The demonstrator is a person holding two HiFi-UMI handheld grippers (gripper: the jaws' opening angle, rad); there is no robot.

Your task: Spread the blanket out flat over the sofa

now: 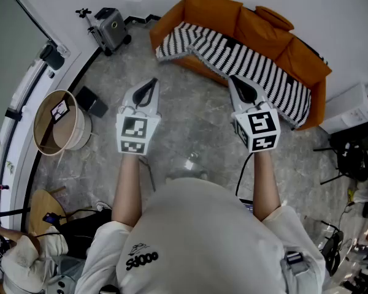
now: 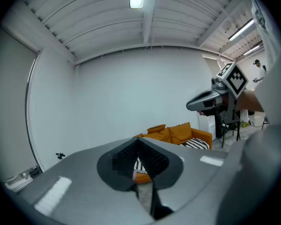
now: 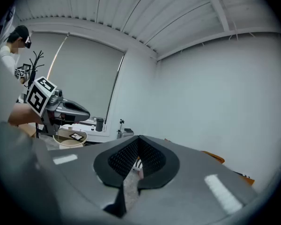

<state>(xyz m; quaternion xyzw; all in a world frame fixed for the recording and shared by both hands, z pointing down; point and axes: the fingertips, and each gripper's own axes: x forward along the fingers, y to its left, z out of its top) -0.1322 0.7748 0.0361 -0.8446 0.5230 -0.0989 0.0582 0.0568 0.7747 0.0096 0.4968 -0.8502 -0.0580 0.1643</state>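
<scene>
I hold two grippers level in front of me, one in each hand. My left gripper [image 1: 149, 84] has its grey, tapered jaws pressed together with nothing between the ribbed black pads. My right gripper [image 1: 234, 79] is the same, jaws together and empty. Each carries one white cube with black square markers.

One orange sofa [image 1: 257, 28] stands at the far edge of the floor against the white wall. It is boxy and padded, with three back cushions and a smaller pillow resting on top of them. One blanket [image 1: 251, 63], soft and banded in black and white stripes, lies along the seat from the sofa's left end to its right end. It is rumpled at the left corner and hangs over the front edge.

A stretch of mottled grey floor [image 1: 190, 118] lies between my grippers and the sofa's front edge. At the floor's left edge sits one round beige basket [image 1: 81, 130]. One hard grey suitcase [image 1: 110, 28] stands near the far left corner.
</scene>
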